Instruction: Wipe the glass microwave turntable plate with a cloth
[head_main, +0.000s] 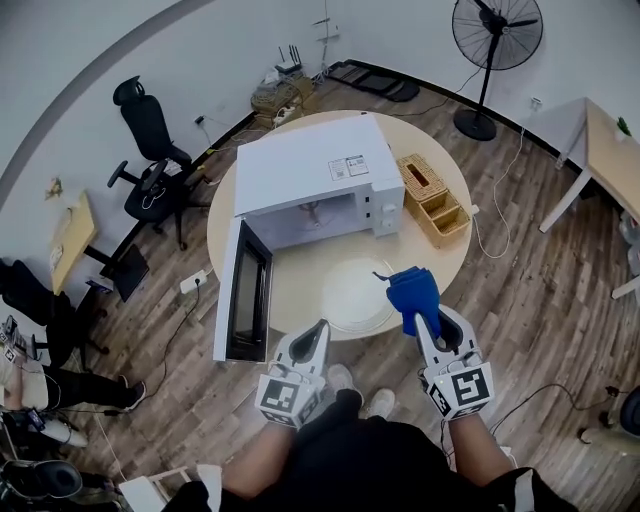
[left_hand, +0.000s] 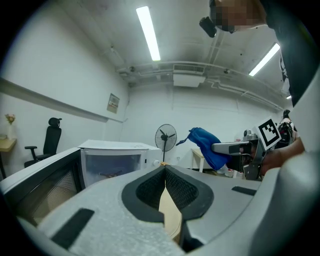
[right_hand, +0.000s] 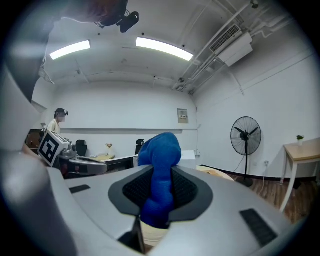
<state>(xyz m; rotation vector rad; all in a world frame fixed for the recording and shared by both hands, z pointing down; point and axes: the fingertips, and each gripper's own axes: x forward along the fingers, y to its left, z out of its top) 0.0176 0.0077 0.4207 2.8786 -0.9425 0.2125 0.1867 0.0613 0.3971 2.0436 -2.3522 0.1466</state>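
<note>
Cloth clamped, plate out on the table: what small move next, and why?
Probably lower the right tongs until the cloth meets the plate: it is clamped but held in the air by the plate's right edge; left tongs are shut, empty.

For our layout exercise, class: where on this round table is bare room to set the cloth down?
Bare: the strip of beige round tabletop between the clear glass turntable plate and the woven wicker box. Crowded: the white microwave and its open door fill the left.
</note>
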